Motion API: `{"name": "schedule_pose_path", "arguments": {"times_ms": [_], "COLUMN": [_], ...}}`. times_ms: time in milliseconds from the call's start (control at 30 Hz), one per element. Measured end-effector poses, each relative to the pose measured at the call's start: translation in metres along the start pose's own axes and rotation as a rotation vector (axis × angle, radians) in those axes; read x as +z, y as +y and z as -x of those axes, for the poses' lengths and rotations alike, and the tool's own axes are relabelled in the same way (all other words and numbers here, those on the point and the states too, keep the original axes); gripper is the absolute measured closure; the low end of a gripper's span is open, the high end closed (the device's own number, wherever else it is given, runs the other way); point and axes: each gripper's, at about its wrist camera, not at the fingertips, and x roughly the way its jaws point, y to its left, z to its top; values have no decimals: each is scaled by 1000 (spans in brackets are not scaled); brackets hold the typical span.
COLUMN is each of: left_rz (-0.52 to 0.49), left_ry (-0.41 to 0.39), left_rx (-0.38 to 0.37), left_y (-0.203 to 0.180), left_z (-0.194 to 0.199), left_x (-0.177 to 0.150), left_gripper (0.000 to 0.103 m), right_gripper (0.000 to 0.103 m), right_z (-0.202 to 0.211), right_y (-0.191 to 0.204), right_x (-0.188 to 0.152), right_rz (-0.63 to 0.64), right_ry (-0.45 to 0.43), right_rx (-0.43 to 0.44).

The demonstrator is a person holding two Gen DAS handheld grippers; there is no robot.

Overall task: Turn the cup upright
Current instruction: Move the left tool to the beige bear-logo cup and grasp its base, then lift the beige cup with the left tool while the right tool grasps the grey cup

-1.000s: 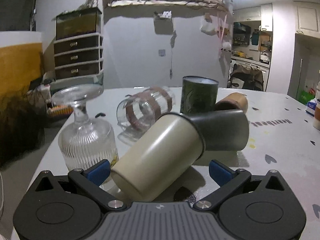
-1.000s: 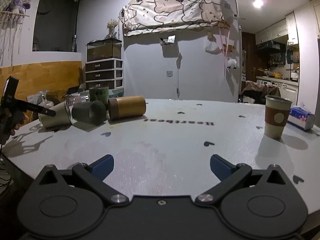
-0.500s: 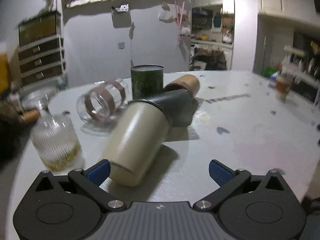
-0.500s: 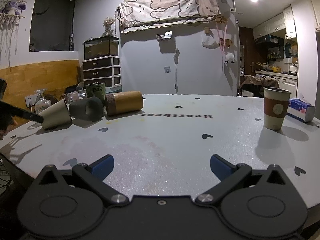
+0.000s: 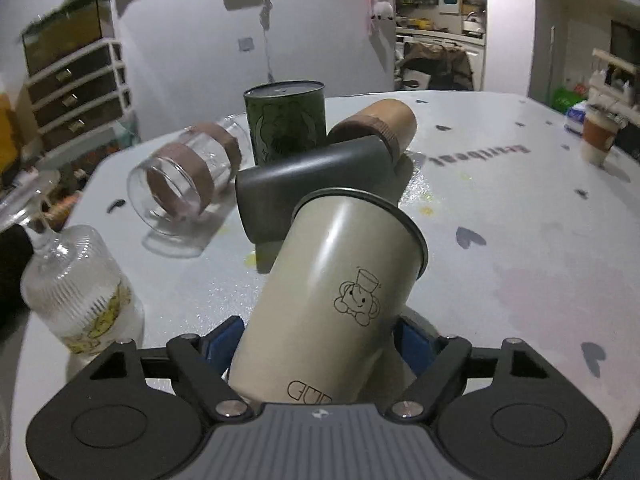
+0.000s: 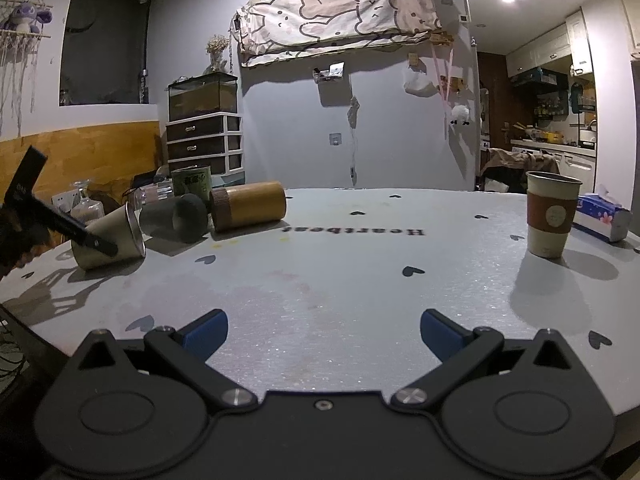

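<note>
A cream metal cup with a small cartoon print lies tilted, its rim pointing away from me. My left gripper is shut on the cup's base end, its blue pads pressed to both sides. In the right wrist view the same cup shows at the far left of the table with the left gripper on it. My right gripper is open and empty above the table's near edge.
Behind the cup lie a dark grey cup, a glass cup with brown bands and a wooden cylinder. A green tin and a ribbed glass bottle stand upright. A sleeved paper cup and tissue pack stand at right.
My left gripper moved forward around the cream cup and closed on its base end; the cup's rim end has lifted. The right gripper has stayed open and nearly still.
</note>
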Motion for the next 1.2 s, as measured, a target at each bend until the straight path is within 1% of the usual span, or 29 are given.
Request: {"name": "schedule_pose_path", "arguments": {"times_ms": [33,100,200,267,367,467,533,600,700,767,833,933,1000,1067,1133,1200], "left_rz": [-7,2,61,96,118,150,165,147,104,73,46,44,51,48,38,36], "left_ry": [-2,-3,29,47,36,7,-12,-33,-62,-78,-90,-112,-128,-153,-177,-198], "left_rx": [20,34,96,108,85,75,47,12,-18,-28,-18,-39,-64,-74,-68,-73], "left_y": [-7,-19,-40,-55,-77,-104,-124,-148,-183,-206,-226,-249,-261,-271,-281,-285], "left_z": [3,9,17,23,29,31,32,31,29,27,24,20,19,19,21,23], "left_x": [-2,-5,-7,-8,-11,-14,-15,-14,-13,-11,-7,-3,-4,-7,-11,-15], "left_gripper": [25,29,33,35,37,38,38,38,38,38,38,38,38,38,38,38], "right_gripper": [0,0,0,0,0,0,0,0,0,0,0,0,0,0,0,0], "right_z": [1,1,1,1,1,3,6,9,14,18,20,21,17,10,1,-11], "right_y": [-1,-3,-6,-6,-9,-13,-19,-25,-35,-43,-48,-51,-52,-55,-62,-68], "right_x": [0,0,0,-1,-1,0,1,4,9,13,18,24,27,30,33,34], "right_rz": [-4,-12,-19,-24,-39,-47,-57,-74,-104,-128,-147,-157,-168,-202,-270,-355], "right_ry": [-1,-3,-8,-11,-12,-16,-22,-25,-31,-33,-37,-33,-7,42,101,160], "right_rx": [2,6,16,20,30,29,20,13,3,-4,-4,-3,-4,4,47,107]}}
